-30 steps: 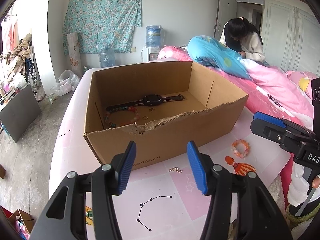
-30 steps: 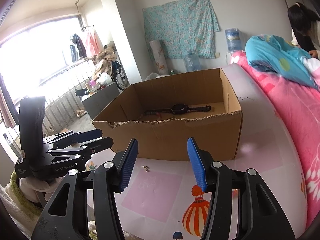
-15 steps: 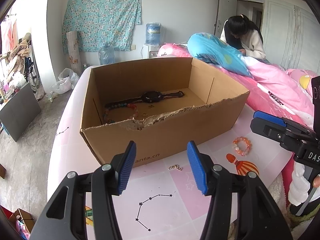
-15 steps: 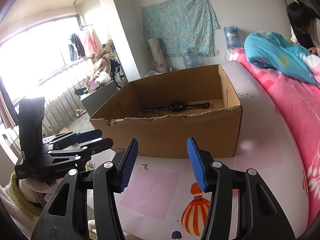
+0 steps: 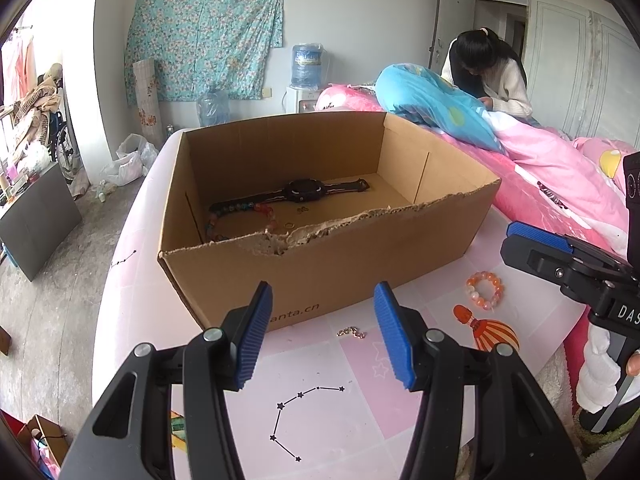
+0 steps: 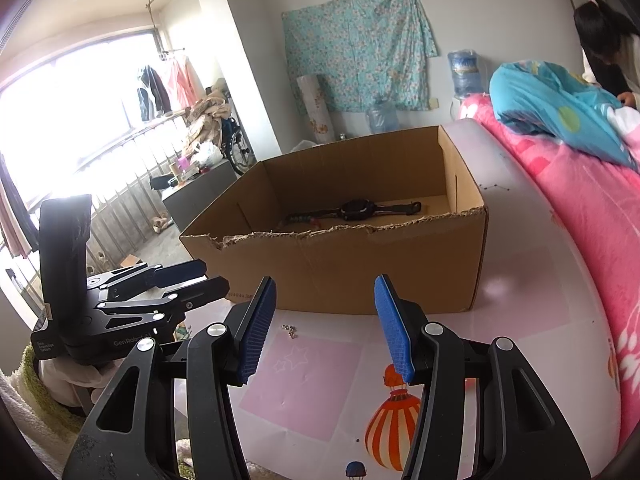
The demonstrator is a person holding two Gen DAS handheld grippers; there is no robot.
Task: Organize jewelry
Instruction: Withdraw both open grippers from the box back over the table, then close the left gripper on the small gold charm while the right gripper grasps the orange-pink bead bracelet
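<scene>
Since a second ago the cardboard box [image 5: 320,240] sits slightly higher in the left view | left gripper [image 5: 322,336], right gripper [image 6: 325,330]: jaws apart, empty | small chain [image 5: 351,333], bead bracelet [image 5: 485,291] before box | watch [image 5: 306,191] inside box

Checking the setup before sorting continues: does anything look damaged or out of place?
The brown cardboard box has a ragged, torn near rim. An orange bead bracelet and a small gold chain piece lie outside it on the pink mat.
</scene>
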